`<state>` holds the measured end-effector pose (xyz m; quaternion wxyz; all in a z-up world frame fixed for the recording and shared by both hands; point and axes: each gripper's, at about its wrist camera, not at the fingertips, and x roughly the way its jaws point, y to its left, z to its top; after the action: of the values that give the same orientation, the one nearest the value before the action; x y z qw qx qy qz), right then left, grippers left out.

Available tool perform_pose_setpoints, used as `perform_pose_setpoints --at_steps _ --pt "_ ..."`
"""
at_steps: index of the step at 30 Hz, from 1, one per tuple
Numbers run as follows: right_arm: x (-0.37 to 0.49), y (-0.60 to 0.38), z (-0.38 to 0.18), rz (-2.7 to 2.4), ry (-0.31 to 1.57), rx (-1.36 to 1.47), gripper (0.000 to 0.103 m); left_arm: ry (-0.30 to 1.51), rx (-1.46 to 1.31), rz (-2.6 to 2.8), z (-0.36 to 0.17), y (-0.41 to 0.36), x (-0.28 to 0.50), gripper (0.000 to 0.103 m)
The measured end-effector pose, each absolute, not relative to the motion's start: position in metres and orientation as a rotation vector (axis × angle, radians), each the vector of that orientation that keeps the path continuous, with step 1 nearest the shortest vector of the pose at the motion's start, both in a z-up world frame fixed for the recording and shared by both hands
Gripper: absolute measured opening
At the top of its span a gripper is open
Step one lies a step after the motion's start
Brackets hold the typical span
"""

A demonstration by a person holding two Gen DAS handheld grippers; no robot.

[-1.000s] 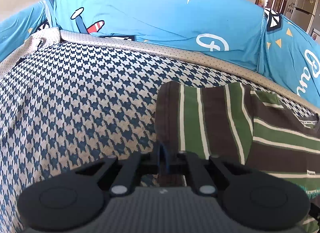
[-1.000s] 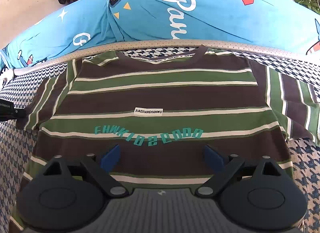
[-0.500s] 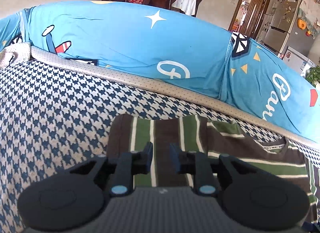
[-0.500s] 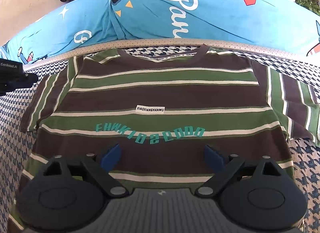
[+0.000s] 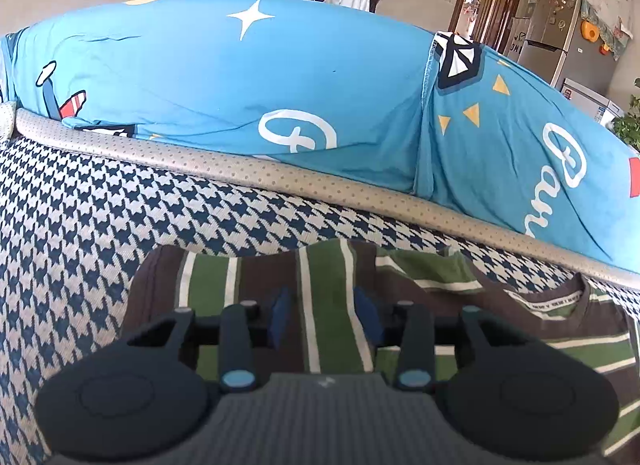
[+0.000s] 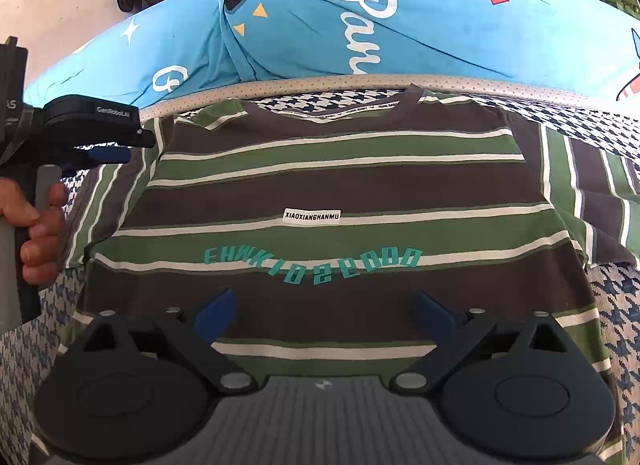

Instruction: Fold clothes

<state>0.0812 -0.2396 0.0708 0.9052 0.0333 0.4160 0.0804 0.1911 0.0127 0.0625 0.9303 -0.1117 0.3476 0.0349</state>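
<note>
one striped t-shirt (image 6: 328, 185) is spread flat on a houndstooth cover (image 5: 80, 233); the left gripper (image 5: 324, 315), just opening, and right gripper (image 6: 326, 309) are held apart, gripping nothing.

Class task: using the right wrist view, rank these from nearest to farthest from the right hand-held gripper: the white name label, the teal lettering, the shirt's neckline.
1. Teal lettering, just ahead of the right hand-held gripper.
2. White name label, mid-chest.
3. Neckline, far edge by the cushions.
</note>
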Motion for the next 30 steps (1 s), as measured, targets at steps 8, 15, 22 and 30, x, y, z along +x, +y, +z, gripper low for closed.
perform_pose_setpoints --at_steps 8,15,22,30 --pt "0.084 -0.24 0.071 0.19 0.88 0.045 0.099 0.707 -0.109 0.158 0.047 0.016 0.196 0.043" --pt "0.082 -0.239 0.07 0.189 0.888 0.013 0.099 0.69 -0.051 0.282 0.044 0.026 0.196 0.047" --pt "0.082 -0.241 0.071 0.186 0.898 0.017 0.099 0.702 -0.052 0.387 0.047 0.046 0.196 0.048" --pt "0.075 -0.251 0.076 0.208 0.907 0.036 0.099 0.706 -0.014 0.284 0.072 0.02 0.17 0.047"
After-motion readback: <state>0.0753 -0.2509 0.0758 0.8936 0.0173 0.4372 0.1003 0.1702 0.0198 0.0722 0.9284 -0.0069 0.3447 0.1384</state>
